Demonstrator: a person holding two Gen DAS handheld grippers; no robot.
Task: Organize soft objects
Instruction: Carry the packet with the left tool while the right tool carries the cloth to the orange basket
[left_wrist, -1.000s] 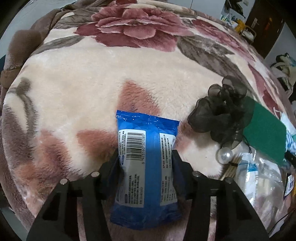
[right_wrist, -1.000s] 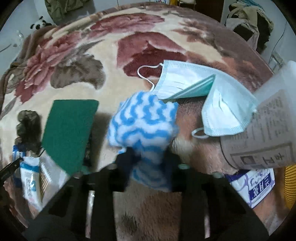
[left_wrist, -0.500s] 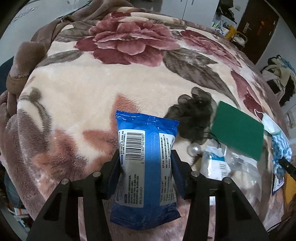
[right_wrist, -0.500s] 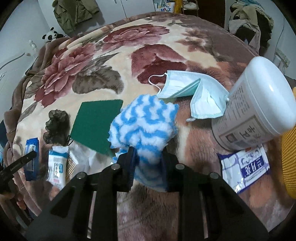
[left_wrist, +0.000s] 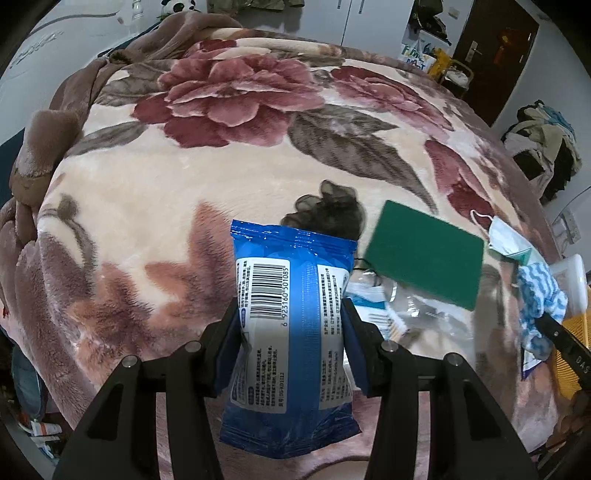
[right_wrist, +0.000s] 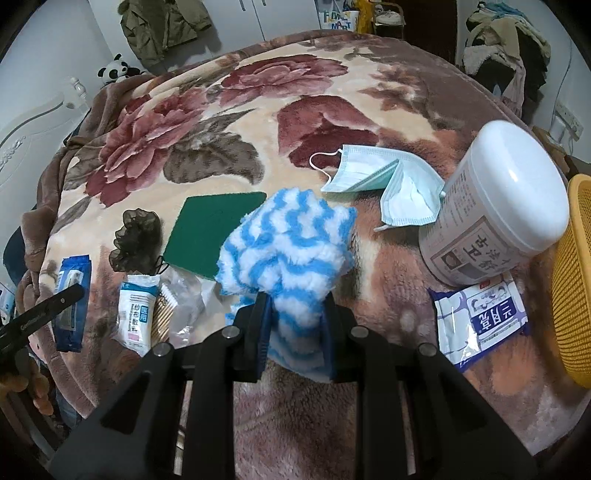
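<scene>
Both grippers are rising higher above the blanket (left_wrist: 155, 192) than a second ago, so more of the bed is showing.

Nearest, the left gripper (left_wrist: 291, 332) is squeezing a blue pack (left_wrist: 291, 325), jaws partly closed on its sides, and the pack is hanging clear of the blanket. The right gripper (right_wrist: 295, 317) is pinching a fluffy blue-and-white cloth (right_wrist: 288, 251), jaws nearly closed, and is lifting it too.

Farther out, a green pad (right_wrist: 214, 232), a black scrunchie (right_wrist: 136, 240), masks (right_wrist: 384, 184) and a white tub (right_wrist: 498, 206) are lying on the blanket.

This looks like the carrying step. Next, each soft thing probably needs taking to the yellow basket (right_wrist: 572, 280) at the right edge and letting go there.
</scene>
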